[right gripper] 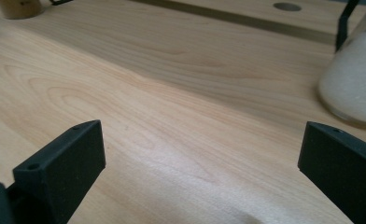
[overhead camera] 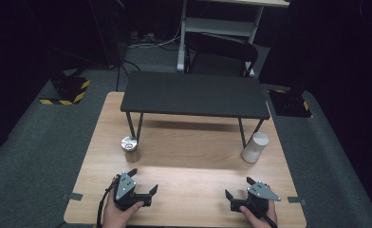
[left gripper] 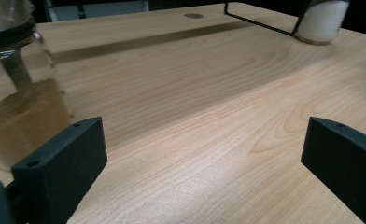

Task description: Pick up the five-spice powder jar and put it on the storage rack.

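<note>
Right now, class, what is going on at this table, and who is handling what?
A person sits at a wooden table holding a two-jaw gripper in each hand. The left gripper and the right gripper both rest near the front edge with jaws open and nothing between them. Ahead of the left one stands a glass jar of brown powder; ahead of the right one a jar of white powder. Both jars stand by the legs of a small black shelf, untouched.

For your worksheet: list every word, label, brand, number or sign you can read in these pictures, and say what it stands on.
None: no readable text anywhere.
The jar with brown powder and the jar with white powder show no label.
The black shelf and the wooden table bear no writing.
</note>
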A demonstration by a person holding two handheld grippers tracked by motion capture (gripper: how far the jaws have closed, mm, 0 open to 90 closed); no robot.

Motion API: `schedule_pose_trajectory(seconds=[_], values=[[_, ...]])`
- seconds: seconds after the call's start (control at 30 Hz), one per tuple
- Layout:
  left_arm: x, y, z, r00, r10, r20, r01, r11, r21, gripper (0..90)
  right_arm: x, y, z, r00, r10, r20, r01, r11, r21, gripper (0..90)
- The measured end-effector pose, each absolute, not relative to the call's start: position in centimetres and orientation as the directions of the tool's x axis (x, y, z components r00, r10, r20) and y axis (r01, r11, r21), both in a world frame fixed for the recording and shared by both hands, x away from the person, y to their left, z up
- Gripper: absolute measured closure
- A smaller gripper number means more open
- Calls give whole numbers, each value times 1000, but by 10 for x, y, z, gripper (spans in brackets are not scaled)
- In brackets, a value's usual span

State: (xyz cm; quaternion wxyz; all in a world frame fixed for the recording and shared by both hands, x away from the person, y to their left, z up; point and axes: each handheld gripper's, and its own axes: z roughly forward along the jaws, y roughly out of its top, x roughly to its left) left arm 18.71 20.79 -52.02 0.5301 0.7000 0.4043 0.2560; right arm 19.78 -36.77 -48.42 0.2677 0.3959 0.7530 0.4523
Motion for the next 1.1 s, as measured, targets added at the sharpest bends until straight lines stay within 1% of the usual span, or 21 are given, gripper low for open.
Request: schedule_pose_trajectory(seconds=[0.13, 0.37, 0.47, 0.83, 1.1], values=[[188, 206, -519, 543, 837, -61, 298, -124, 947, 6, 197, -372, -485, -547, 837, -23, 358, 259, 897, 4], [188, 200, -517, 560, 828, -25, 283, -163, 945, 6, 194, -372, -486, -538, 843, -22, 356, 251, 900, 1], [187, 199, -518, 559, 829, -22, 277, -161, 947, 6, 195, -372, -485, -538, 843, -18, 364, 252, 897, 1], [185, 200, -519, 555, 831, -29, 277, -152, 949, 6, 197, -372, -485, -547, 837, -14, 364, 253, 896, 2], [185, 205, -522, 546, 835, -67, 280, -107, 954, 6, 197, -373, -486, -544, 839, -7, 365, 243, 899, 1]])
